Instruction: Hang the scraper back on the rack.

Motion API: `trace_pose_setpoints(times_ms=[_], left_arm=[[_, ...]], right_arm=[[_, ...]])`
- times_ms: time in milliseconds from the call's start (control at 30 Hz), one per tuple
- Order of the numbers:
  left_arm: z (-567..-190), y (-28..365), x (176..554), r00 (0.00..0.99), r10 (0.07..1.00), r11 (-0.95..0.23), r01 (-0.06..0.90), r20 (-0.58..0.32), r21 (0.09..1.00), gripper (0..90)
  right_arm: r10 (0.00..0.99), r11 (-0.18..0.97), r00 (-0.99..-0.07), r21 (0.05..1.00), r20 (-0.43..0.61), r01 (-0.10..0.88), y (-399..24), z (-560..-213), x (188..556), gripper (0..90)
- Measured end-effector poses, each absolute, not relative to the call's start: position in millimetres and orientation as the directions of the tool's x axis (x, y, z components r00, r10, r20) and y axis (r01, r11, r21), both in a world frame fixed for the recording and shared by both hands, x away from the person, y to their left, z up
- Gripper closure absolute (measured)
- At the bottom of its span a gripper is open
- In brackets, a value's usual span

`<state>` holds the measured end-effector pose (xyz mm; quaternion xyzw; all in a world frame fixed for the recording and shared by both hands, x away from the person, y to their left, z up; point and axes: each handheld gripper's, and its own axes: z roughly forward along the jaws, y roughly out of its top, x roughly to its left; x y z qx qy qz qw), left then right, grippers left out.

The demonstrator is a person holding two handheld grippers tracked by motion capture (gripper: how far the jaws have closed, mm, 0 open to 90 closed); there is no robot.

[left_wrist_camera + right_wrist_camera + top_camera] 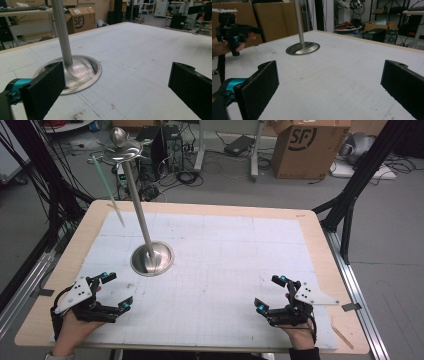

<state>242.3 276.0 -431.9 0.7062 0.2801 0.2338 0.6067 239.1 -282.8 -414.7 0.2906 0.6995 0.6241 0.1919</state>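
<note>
**Both grippers idle, stand untouched mid-table**

Your left gripper [111, 292] sits lower left of the high view, jaws spread wide w/ nothing between them. Your right gripper [272, 295] sits lower right, same state: wide open, empty. Both hover low over the white mat [225, 265] near the front edge of the tabletop [200, 207], well apart from each other. That reads as a ready pose: hands parked either side so neither blocks the work area.

The stand [152, 258] is the thing nearest your left gripper. Its round metal base rests flat on the mat, left of centre in the high view, and the pole [138, 205] rises from it toward the upper left of the frame, ending in a small dish w/ a ball on top [120, 140]. A thin greenish stick [107, 190] shows beside the pole; can't tell what holds it.

In the left gripper view the base [85, 72] lies just beyond the left jaw, so you're already aimed at it, prob. why that hand is angled inward. In the right gripper view the base [302, 48] is farther off, upper centre, w/ your other hand and its gripper [230, 37] at the upper left.

Judgement: nothing begun yet; the wide jaws suit a grab of the pole, which is slim and smooth, so close firmly or it may slip.
</note>
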Motion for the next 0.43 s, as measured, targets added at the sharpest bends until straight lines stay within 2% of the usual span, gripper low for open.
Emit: trace_pose_setpoints(times_ms=[167, 433], left_arm=[[-428.8, 282.5, 239.7, 0.729, 0.683, -0.065, 0.102, -0.03, 0.993, 1.7], [-428.7, 285.1, 239.7, 0.717, 0.696, -0.06, 0.113, -0.039, 0.992, 1.7]], right_arm=[[0.642, 0.064, -0.761, 0.983, 0.093, 0.174, -279.8, -417.1, 240.7, 0.5], [0.642, 0.069, -0.762, 0.983, 0.087, 0.171, -278.2, -417.3, 240.3, 0.5]])
